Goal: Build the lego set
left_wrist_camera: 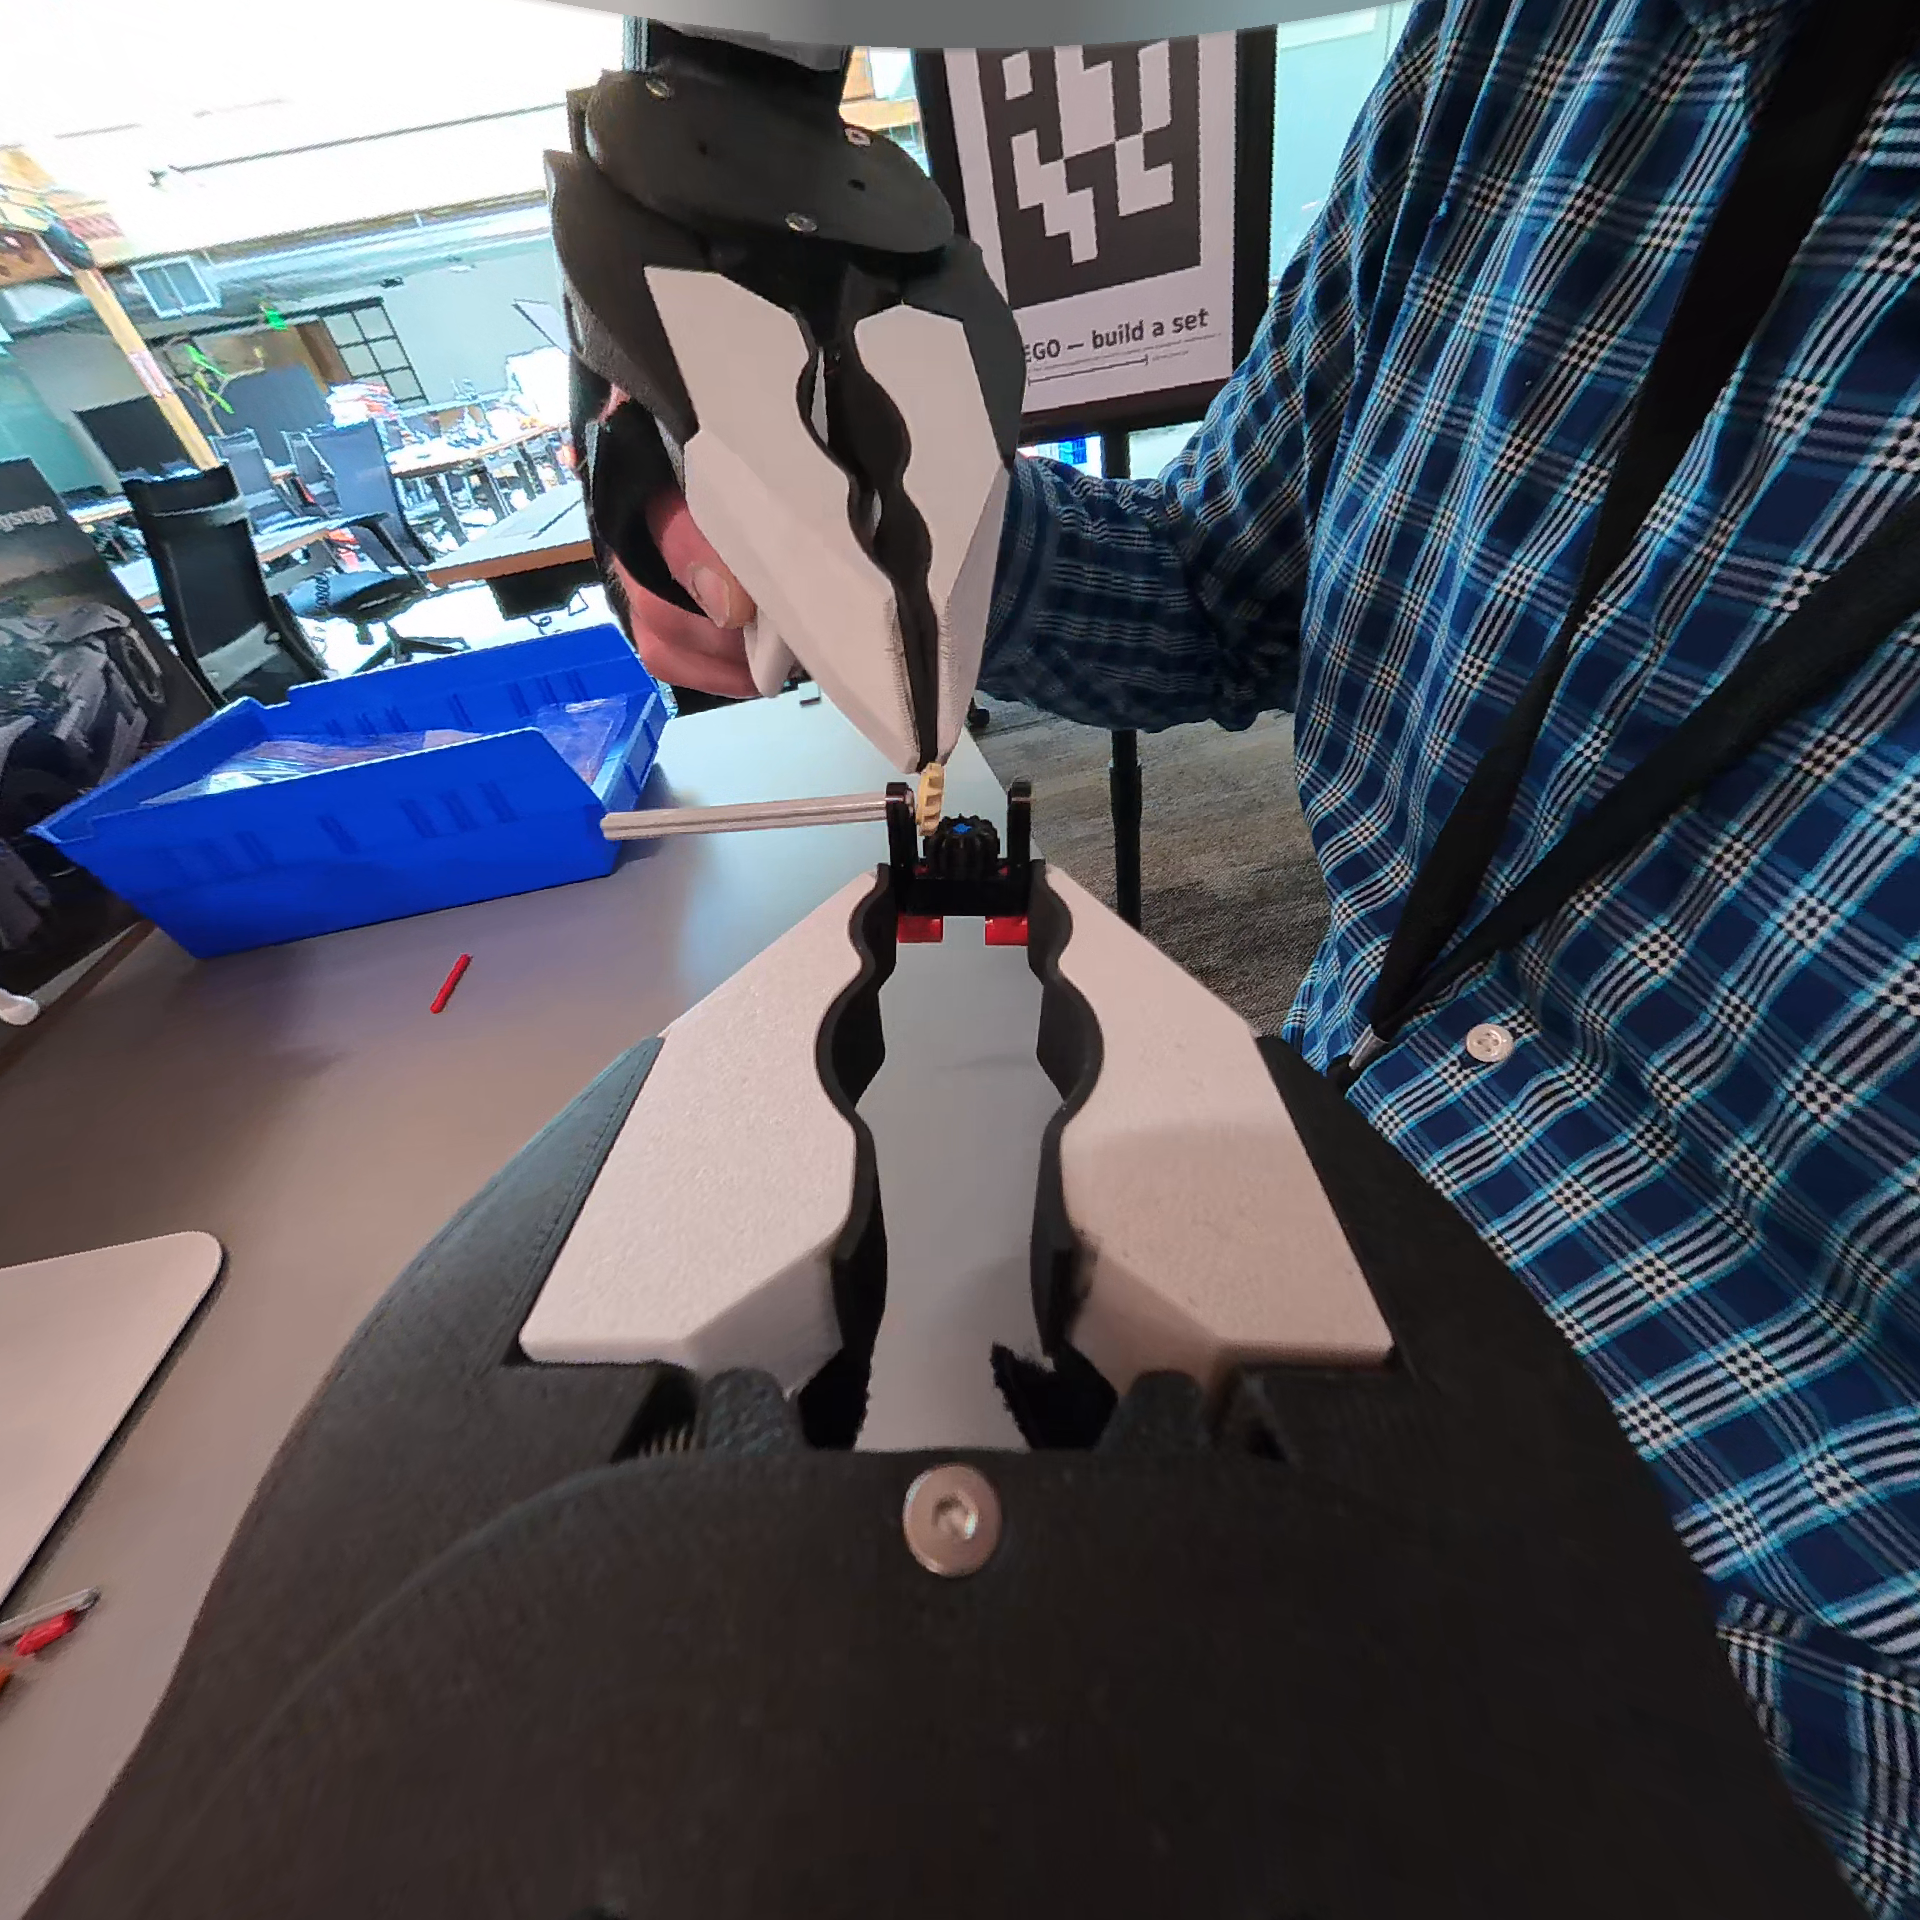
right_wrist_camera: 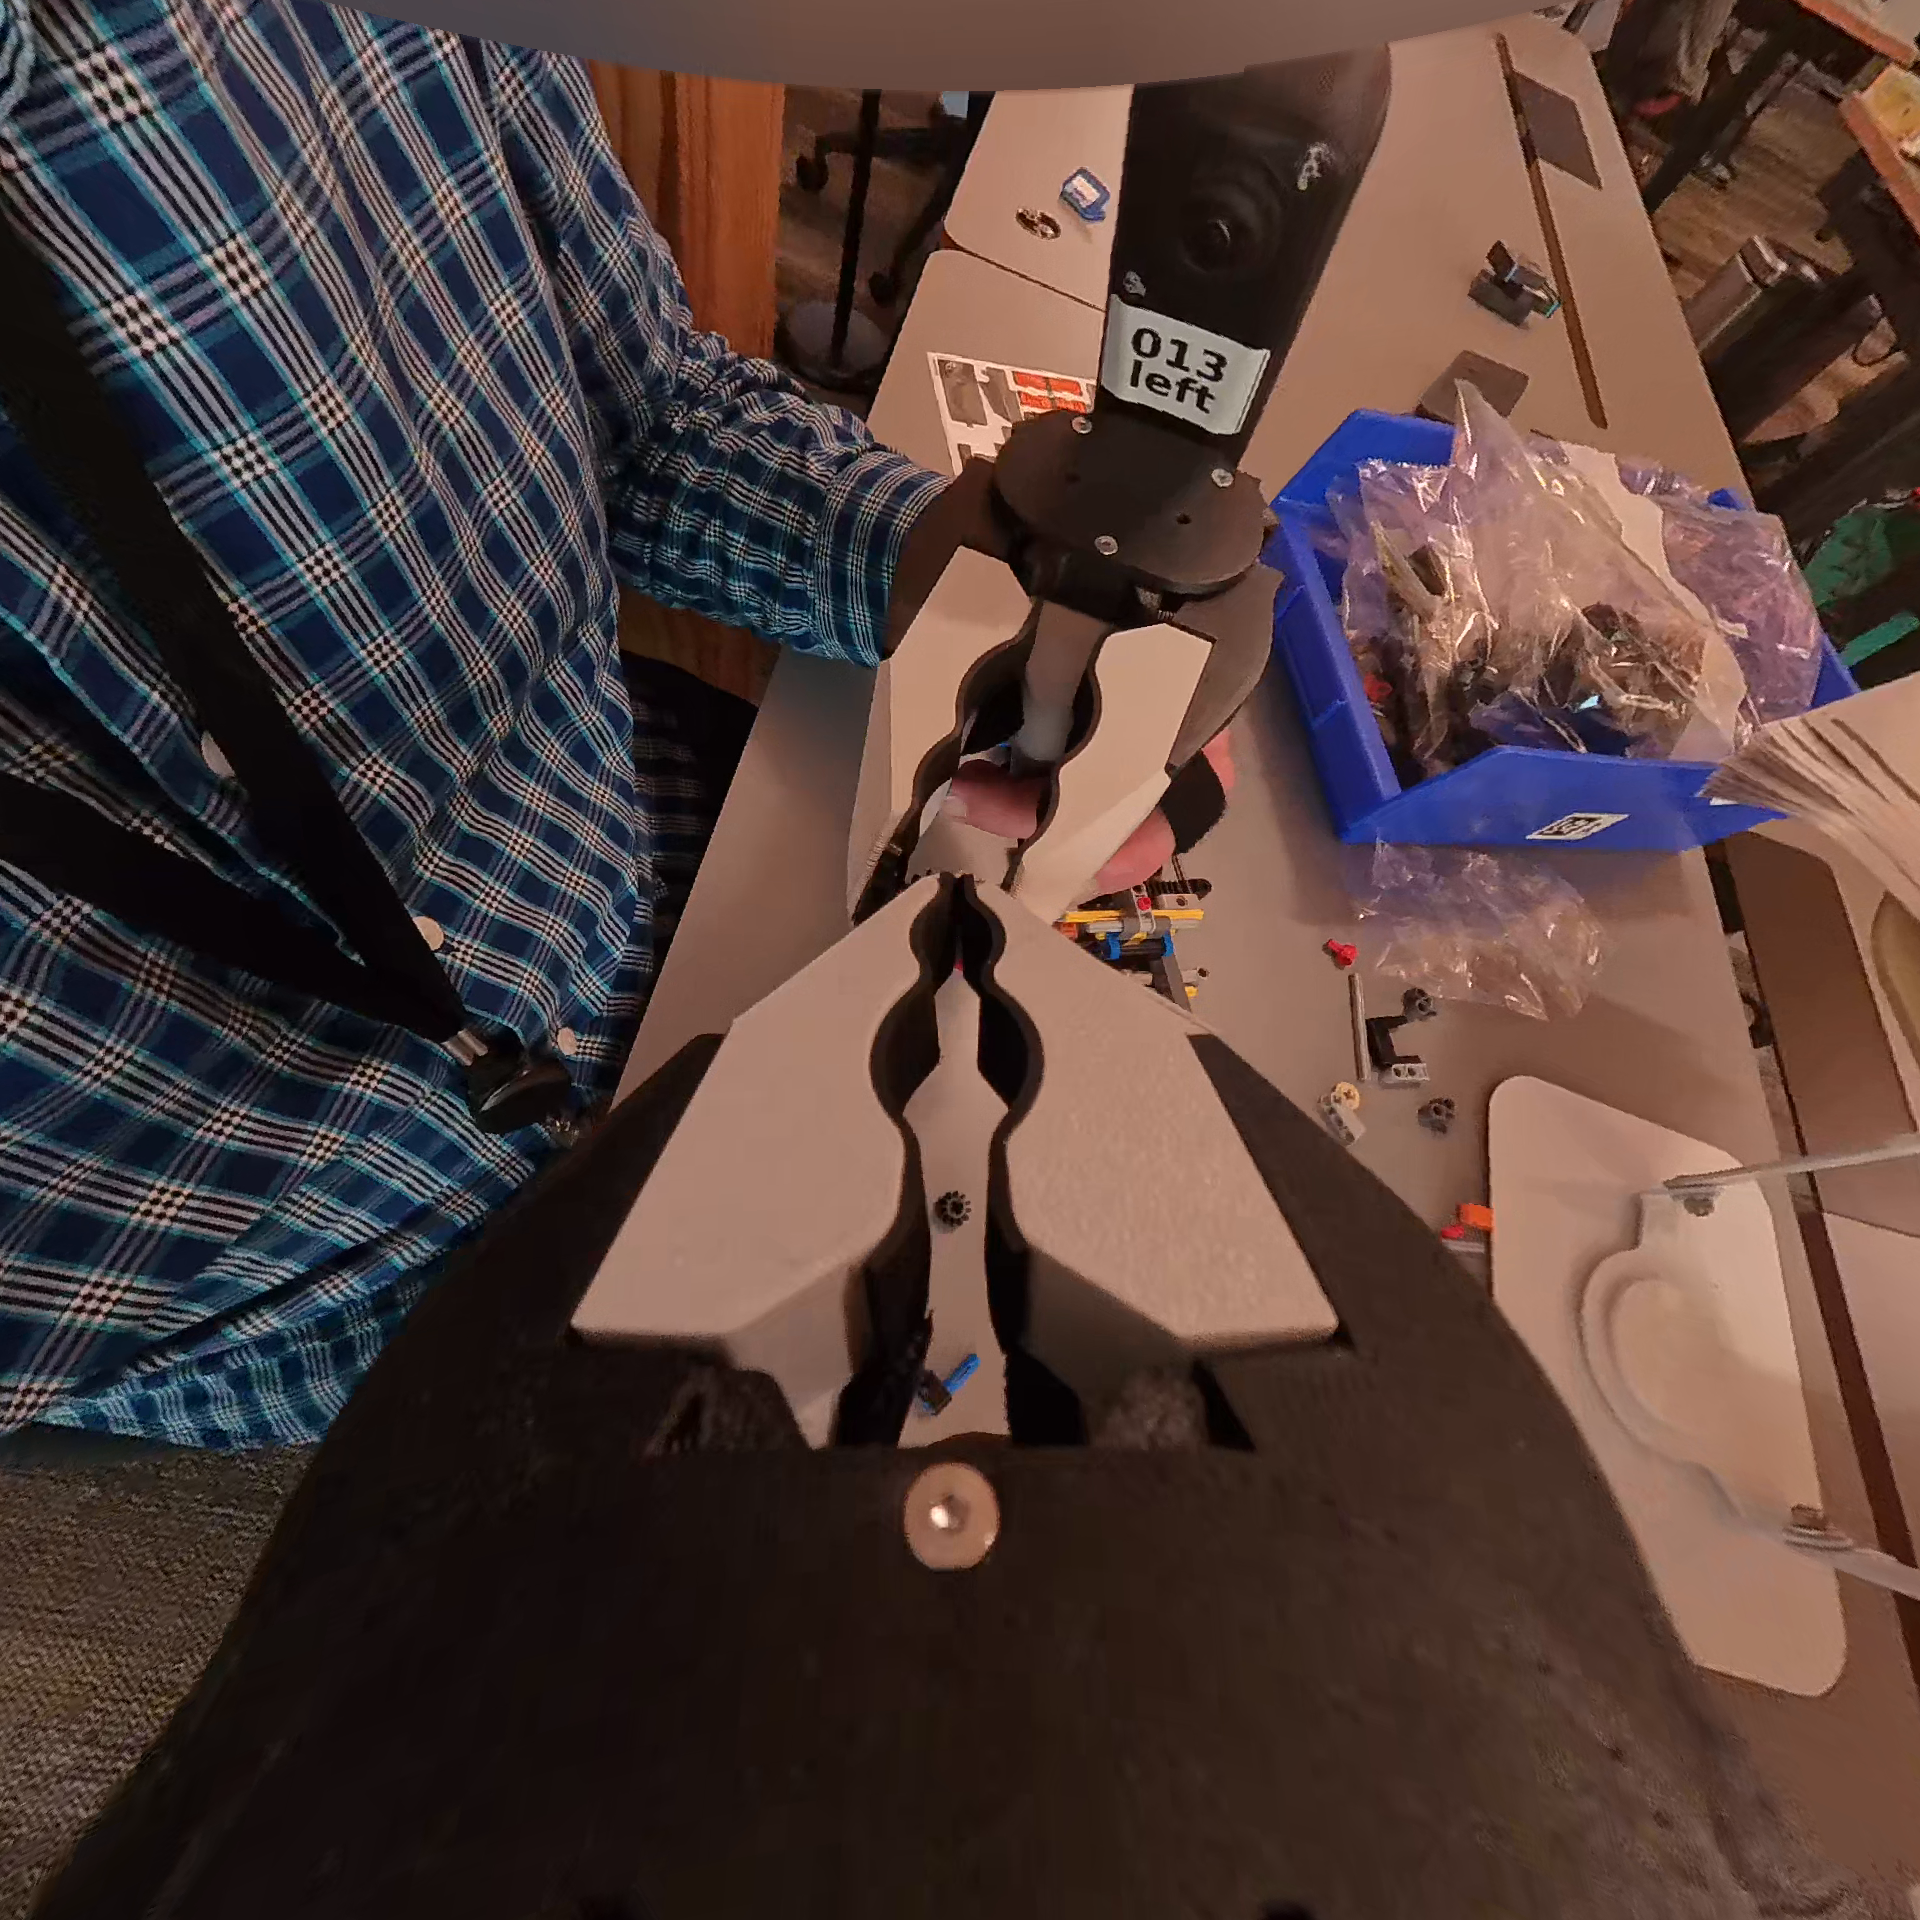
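Left gripper [left_wrist_camera: 961, 888] of mine is clamped on a small black frame assembly [left_wrist_camera: 961, 868], fingers on either side, held up above the grey table [left_wrist_camera: 312, 1091]; frame has a black gear [left_wrist_camera: 948, 847] with a blue centre in its middle, two red bits at the bottom, two uprights, and a grey axle [left_wrist_camera: 743, 812] running out sideways through the one upright; my right gripper [left_wrist_camera: 932, 748] comes down from above, tips pinched on a tan bevel gear [left_wrist_camera: 931, 795] that sits just at the axle's inner end, beside the black gear

Step in hand, my guess: seating the tan gear on the axle so it meshes with the black one; to do it well I'd keep the frame steady, line the gear's hole with the axle end, push along the axle and not down, keep the pinch light so the teeth can turn into mesh; risk is the gear popping out, since only its edge is gripped

Views differ: left wrist view shows the whole joint clearly, plus a blue bin [left_wrist_camera: 343, 769] and a loose red pin [left_wrist_camera: 450, 982] behind; in the right wrist view my own closed tips [right_wrist_camera: 956, 894] hide the gear and frame, can't see contact there; it does show what the other misses: a partly built model [right_wrist_camera: 1132, 930] on the table, loose parts [right_wrist_camera: 1392, 1049], plastic bags [right_wrist_camera: 1527, 603] in the bin, a spare small black gear [right_wrist_camera: 950, 1207] and a blue pin [right_wrist_camera: 956, 1371] lying below my fingers
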A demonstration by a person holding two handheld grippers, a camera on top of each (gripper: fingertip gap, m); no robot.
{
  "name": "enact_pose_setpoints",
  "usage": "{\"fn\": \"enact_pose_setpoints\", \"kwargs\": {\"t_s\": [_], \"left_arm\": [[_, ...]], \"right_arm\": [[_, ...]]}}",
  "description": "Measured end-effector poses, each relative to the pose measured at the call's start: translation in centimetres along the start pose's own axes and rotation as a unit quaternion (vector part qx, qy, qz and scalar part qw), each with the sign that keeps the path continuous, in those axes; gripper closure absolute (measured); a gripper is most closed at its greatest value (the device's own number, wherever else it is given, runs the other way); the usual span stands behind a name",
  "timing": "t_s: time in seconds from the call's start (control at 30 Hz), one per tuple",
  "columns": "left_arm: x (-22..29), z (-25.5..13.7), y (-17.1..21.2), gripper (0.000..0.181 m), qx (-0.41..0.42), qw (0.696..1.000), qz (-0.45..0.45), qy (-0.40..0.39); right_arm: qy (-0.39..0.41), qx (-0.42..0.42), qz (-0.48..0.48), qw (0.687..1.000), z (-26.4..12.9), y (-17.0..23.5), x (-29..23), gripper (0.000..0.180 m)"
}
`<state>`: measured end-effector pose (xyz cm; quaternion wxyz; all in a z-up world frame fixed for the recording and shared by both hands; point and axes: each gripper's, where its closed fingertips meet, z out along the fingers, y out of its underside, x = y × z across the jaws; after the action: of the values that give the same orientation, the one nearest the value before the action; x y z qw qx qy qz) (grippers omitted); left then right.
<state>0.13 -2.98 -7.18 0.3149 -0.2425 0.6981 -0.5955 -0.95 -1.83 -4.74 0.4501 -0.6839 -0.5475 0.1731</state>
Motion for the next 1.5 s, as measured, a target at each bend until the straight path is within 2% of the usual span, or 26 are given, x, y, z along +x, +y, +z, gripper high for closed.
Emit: {"fn": "enact_pose_setpoints", "kwargs": {"t_s": [0.93, 1.5], "left_arm": [[-1.7, 0.9, 0.9, 0.158, -0.026, 0.998, -0.029, -0.045], [-2.0, 1.1, 1.5, 0.158, -0.036, 0.998, -0.032, -0.050]], "right_arm": [[0.059, 0.001, 0.128, 0.990, -0.7, 1.7, 1.5, 0.180], [0.071, -0.012, 0.135, 0.988, -0.5, 2.2, 1.8, 0.180]]}}
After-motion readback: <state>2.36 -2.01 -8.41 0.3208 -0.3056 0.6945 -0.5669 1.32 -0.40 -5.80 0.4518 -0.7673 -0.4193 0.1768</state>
